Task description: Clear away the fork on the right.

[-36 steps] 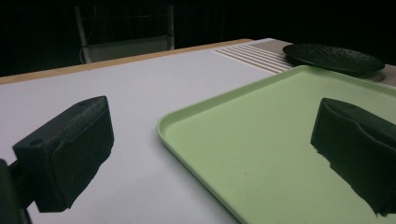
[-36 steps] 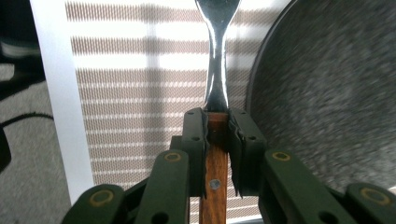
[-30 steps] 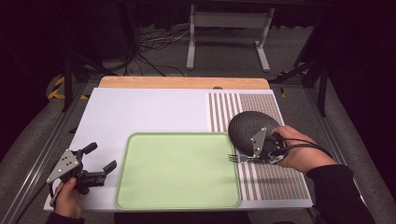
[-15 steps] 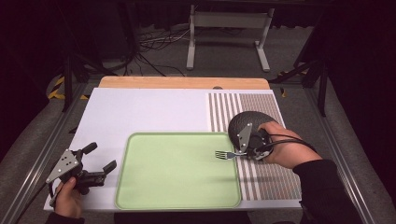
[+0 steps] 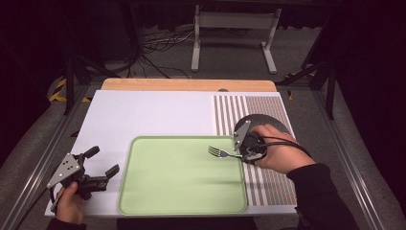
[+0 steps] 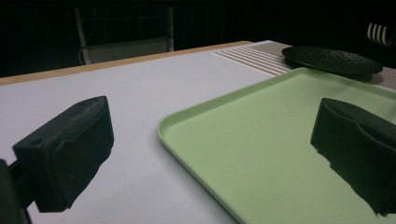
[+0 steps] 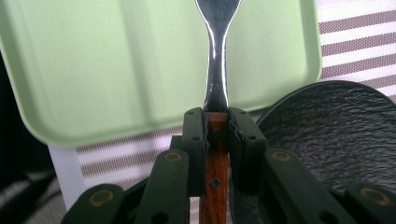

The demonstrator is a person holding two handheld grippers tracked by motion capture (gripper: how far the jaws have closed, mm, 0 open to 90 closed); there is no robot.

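Note:
A fork (image 5: 221, 153) with a metal head and a wooden handle (image 7: 215, 177) is clamped in my right gripper (image 5: 243, 151). Its tines reach over the right part of the light green tray (image 5: 182, 191). In the right gripper view the two jaws press on the handle and the fork's neck (image 7: 216, 70) rises over the tray (image 7: 116, 70). A black textured plate (image 5: 270, 122) lies just behind the right hand on the striped mat. My left gripper (image 5: 98, 165) rests at the table's front left, open, with nothing between its jaws; its pads (image 6: 70, 149) frame the tray's corner (image 6: 243, 154).
A white board (image 5: 143, 115) covers the table, with a striped placemat (image 5: 268, 182) on its right side and a wooden strip (image 5: 186, 85) along the far edge. Metal rails run down both sides. A stand and cables sit on the floor beyond.
My right gripper has carried the fork leftward from the striped mat beside the plate until its tines are over the tray. The left gripper has stayed where it was.

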